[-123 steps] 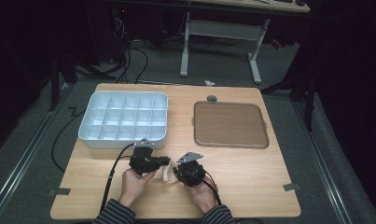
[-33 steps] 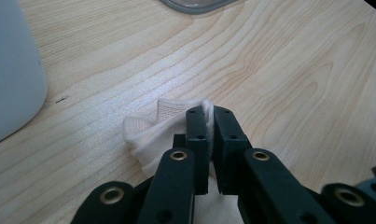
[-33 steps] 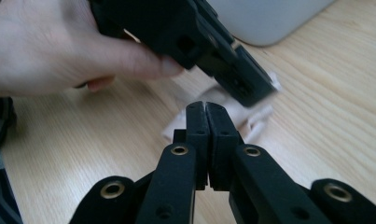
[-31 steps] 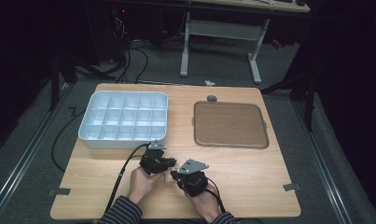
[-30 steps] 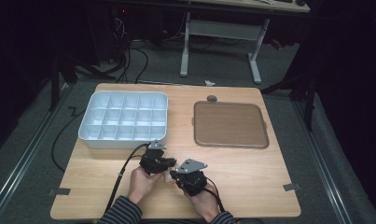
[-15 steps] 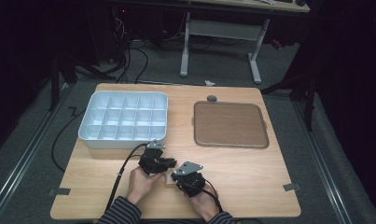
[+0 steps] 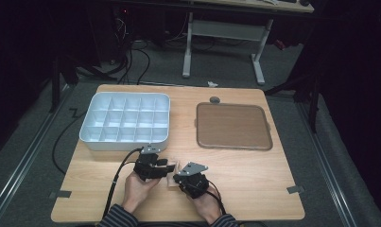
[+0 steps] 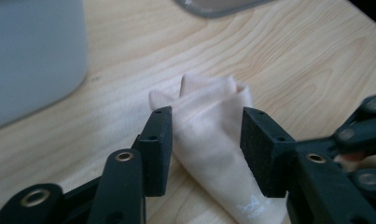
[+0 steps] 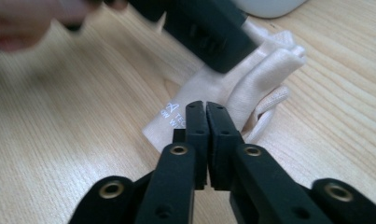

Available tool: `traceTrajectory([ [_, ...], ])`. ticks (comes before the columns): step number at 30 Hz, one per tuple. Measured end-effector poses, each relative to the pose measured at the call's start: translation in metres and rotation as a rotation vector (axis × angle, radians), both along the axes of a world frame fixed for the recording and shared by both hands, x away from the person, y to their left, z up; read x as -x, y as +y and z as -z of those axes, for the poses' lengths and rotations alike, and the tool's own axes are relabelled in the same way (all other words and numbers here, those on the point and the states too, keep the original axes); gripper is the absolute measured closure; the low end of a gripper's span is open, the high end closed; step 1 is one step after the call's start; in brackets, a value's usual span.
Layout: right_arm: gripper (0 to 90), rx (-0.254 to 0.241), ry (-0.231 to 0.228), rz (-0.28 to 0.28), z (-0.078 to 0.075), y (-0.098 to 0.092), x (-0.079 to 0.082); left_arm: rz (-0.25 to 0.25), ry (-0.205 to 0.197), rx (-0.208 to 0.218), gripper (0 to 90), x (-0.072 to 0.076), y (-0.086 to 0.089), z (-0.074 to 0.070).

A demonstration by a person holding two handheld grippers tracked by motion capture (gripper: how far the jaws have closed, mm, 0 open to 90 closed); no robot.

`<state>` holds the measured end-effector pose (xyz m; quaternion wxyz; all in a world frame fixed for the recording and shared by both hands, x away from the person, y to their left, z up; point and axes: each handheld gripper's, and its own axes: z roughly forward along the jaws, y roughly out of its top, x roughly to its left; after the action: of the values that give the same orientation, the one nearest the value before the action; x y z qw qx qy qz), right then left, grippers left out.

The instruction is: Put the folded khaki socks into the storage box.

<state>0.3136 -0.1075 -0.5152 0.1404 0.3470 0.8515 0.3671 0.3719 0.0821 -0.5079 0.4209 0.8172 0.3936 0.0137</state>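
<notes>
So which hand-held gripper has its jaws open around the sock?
The left hand-held gripper: its jaws have just opened beside the cream sock; the right hand-held gripper is shut.

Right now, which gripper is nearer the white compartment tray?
Left. The left gripper sits just in front of the white compartment tray, its open jaws, which have just been opening, astride the cream sock. The right gripper lies farther toward the person, shut.

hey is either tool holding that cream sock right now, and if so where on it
The left tool holds nothing: its jaws have just been opening and straddle the cream sock. The right tool is shut at the sock's printed end; an actual pinch can't be told.
</notes>
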Motion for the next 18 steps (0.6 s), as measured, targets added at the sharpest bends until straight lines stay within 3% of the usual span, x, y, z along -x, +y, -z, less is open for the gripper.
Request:
traceTrajectory([
  [2,85.9,-0.012,-0.012,0.000,-0.004,0.000,0.000,-0.010,0.022,0.007,53.0,0.000,-0.001,0.005],
  [7,85.8,-0.002,-0.025,0.017,-0.010,0.000,-0.001,-0.012,0.031,-0.004,53.0,0.000,-0.004,0.010],
  [18,87.6,0.003,0.001,0.053,0.005,-0.009,-0.009,-0.012,0.009,-0.063,55.1,0.000,-0.011,0.013],
])
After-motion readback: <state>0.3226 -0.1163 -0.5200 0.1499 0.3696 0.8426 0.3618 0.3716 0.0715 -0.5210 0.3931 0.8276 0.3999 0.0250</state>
